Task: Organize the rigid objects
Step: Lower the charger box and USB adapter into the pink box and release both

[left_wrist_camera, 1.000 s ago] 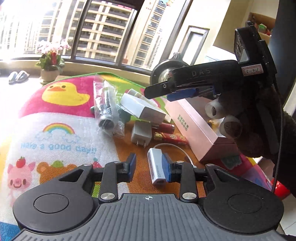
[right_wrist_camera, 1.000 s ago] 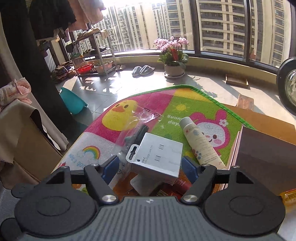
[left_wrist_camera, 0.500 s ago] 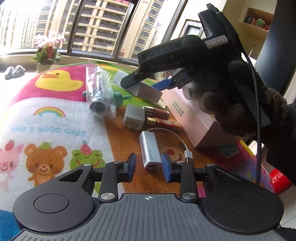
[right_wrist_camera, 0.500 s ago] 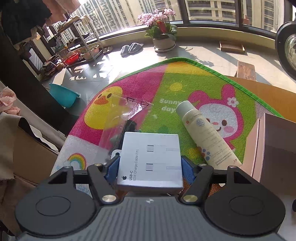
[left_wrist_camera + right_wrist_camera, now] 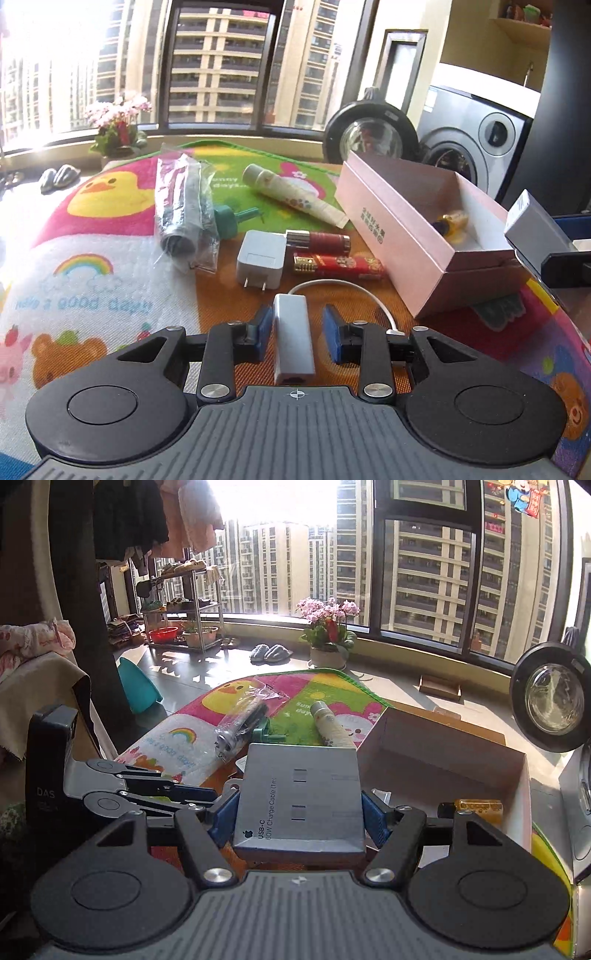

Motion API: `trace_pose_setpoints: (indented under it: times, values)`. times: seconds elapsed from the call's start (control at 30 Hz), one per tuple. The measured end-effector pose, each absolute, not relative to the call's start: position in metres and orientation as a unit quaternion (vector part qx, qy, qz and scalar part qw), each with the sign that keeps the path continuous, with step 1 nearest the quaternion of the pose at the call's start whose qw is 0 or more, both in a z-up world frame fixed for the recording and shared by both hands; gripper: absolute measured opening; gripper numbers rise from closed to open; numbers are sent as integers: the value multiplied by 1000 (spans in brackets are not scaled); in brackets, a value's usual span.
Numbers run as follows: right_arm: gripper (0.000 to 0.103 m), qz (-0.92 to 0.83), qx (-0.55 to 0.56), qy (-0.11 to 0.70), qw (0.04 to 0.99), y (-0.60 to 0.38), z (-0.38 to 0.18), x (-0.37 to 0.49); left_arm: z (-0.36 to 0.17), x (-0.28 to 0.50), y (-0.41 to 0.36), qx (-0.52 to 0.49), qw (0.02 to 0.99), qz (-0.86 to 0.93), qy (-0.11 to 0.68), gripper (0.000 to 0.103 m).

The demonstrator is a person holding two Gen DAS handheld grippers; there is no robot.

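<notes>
Room: high-rise windows, washing machine (image 5: 476, 147) upper right.
Surface: cartoon mat (image 5: 92, 258).
Left gripper (image 5: 293, 334): parted around adapter (image 5: 291, 339).
Right gripper (image 5: 299, 812): clamps cable box (image 5: 299, 797).

Grey cable box (image 5: 301, 797): "USB-C 60W Charge Cable (1m)". Left gripper (image 5: 184, 797) body: "DAS". Play mat (image 5: 85, 302): "a good day!!".

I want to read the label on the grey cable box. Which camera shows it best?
The right wrist view: the cable box fills the centre, printed face up, clamped in the right tongs. The left wrist view catches only one corner at the right edge.
</notes>
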State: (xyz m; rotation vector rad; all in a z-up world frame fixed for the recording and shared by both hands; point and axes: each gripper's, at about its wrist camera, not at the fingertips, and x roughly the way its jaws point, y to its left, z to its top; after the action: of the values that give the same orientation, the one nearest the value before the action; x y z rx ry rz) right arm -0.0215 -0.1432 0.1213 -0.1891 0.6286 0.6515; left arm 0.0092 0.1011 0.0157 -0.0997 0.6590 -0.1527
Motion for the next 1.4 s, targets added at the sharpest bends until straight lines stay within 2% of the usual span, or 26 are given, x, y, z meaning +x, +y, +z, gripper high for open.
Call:
trace_pose_setpoints:
  times: [0.13,0.23,0.43,0.63,0.77,1.03,1.17,1.4]
  values:
    - [69,301,-122,330,886,-165,91,-53,10,10,92,-44,939,-77,331,33]
    - [69,308,-138,358,870,-169,68,-66,12,2,84,-31,938,-85,335,26]
    - [70,319,-133,379,859,-173,52,-70,13,-25,74,-32,930,-109,350,26]
    - [74,281,-210,345,871,-190,47,-86,11,-35,72,-54,929,-103,352,26]
    - [75,188,-265,308,894,-200,45,-91,10,-35,76,-88,929,-96,346,26]
    - [76,125,-7,355,927,-238,53,-56,5,-46,62,-38,944,-86,316,26]
    - [77,112,136,403,898,-255,41,-45,5,-45,63,-39,944,-87,315,26]
    - [81,159,46,389,906,-210,34,-24,1,-51,70,-83,947,-81,301,26]
